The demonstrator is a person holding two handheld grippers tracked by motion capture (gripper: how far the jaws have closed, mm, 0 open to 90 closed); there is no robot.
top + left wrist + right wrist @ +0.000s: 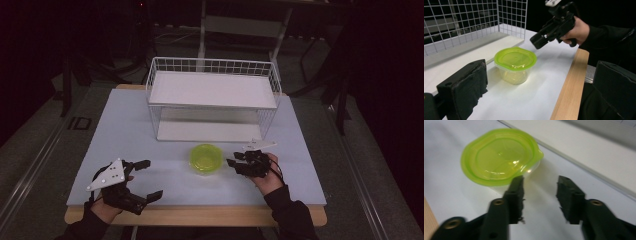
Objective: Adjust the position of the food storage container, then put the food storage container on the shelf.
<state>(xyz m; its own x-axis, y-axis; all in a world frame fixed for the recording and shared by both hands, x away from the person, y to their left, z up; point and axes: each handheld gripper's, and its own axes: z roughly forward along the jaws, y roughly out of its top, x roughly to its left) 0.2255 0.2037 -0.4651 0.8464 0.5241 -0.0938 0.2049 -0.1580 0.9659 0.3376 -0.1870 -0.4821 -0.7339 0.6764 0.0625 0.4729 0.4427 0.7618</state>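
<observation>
Standing over the table [125, 125], reading everything off the green-lidded container [205, 158]. It sits upright on the white tabletop near the front edge, lid seated flat, clear tub underneath.

Left of the container, well apart from it: left gripper [146, 178], held in the person's left hand by the front edge, jaws spread wide with nothing between them. In the left gripper view the two black pads frame the container [515, 65] from a distance; no contact.

Behind the container: white wire rack [212, 97], two shelves, lower shelf edge just beyond the tub. Container is in front of the rack, not on it.

Right of the container, just beside it: right gripper [234, 164], in the person's right hand, pointing toward the tub from slightly above. Its jaws stand parted about halfway, nothing pinched. In the right gripper view the container [499, 156] lies ahead and off to one side of the gap, not between the pads; one fingertip [517, 187] overlaps the lid rim in that picture, but the view is blurred, so I can't say whether it touches — looks clear of it.
</observation>
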